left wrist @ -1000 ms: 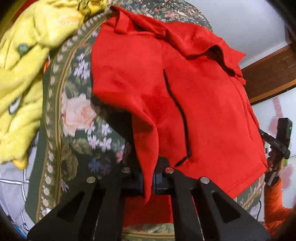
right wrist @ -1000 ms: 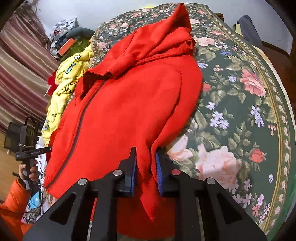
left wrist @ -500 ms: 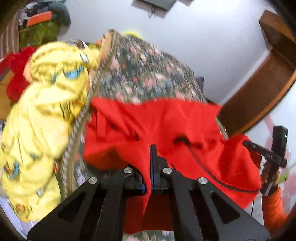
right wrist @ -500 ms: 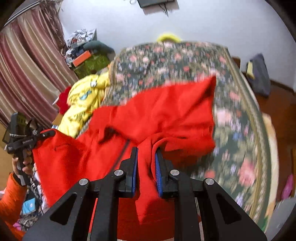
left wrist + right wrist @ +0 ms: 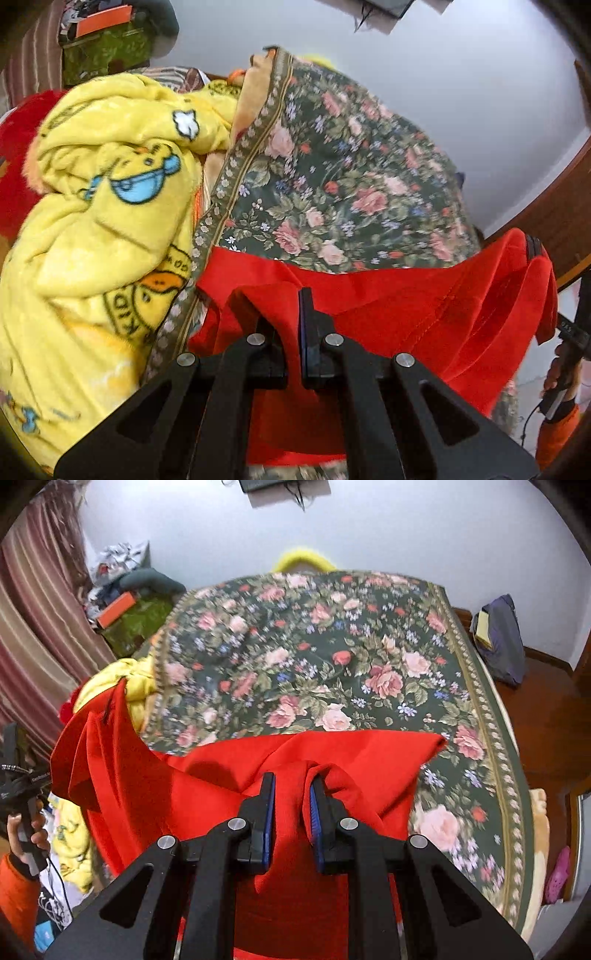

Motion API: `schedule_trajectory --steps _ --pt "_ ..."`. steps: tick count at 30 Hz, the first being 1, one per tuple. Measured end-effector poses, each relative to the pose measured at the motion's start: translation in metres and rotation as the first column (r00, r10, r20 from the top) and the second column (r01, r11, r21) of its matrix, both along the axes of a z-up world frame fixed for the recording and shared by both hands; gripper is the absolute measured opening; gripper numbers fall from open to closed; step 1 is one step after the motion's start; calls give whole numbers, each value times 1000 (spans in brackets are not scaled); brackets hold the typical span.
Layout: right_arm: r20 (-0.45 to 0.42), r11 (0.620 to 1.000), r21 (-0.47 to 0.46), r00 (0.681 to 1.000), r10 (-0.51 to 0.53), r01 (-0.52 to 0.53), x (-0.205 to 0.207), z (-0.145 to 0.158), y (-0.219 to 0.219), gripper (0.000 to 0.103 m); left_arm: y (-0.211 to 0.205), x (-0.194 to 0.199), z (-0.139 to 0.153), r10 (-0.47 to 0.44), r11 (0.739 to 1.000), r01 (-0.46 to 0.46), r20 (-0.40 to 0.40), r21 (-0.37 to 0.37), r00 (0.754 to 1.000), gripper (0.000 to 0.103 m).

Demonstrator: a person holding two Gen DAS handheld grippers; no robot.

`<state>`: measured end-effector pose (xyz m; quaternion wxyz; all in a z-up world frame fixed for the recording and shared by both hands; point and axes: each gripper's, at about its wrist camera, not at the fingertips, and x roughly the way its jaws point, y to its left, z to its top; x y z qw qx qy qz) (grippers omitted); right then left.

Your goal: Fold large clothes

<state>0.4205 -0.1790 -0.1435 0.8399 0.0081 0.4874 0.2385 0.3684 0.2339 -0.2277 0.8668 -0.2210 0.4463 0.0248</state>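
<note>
Fold under way, unfinished: left gripper (image 5: 291, 325) and right gripper (image 5: 291, 805) each clenched the red jacket (image 5: 229, 775), bunched at the bed's (image 5: 491, 709) near edge.

Left hand-held gripper (image 5: 291, 325) and right hand-held gripper (image 5: 291, 805), both pitched downward, jaws clamped on red cloth (image 5: 424, 314).

Hidden and cut-off parts

The red garment (image 5: 424, 317) runs under the left gripper (image 5: 291, 332) and off the bottom edge, its lower part unseen; the right gripper (image 5: 291, 812) covers its middle likewise. The yellow blanket (image 5: 103, 221) is cropped at left, and the floral bedspread (image 5: 314, 657) is motion-blurred.
</note>
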Motion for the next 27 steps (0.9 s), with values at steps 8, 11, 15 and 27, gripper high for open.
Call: schedule_trajectory --steps 8,11,15,27 --pt "-22 1000 -17 1000 1 -1 18 -10 -7 19 -7 26 -34 -26 998 30 -73 47 997 3" --pt "95 992 -83 992 -87 95 17 14 -23 22 -13 29 -34 -72 994 81 -121 68 990 4" --pt "150 993 -54 984 -100 109 7 48 -41 22 -19 21 -7 -106 982 122 -110 144 988 19" --pt "134 993 -108 988 72 -57 -49 31 -10 40 -31 -29 30 -134 965 134 -18 226 991 55"
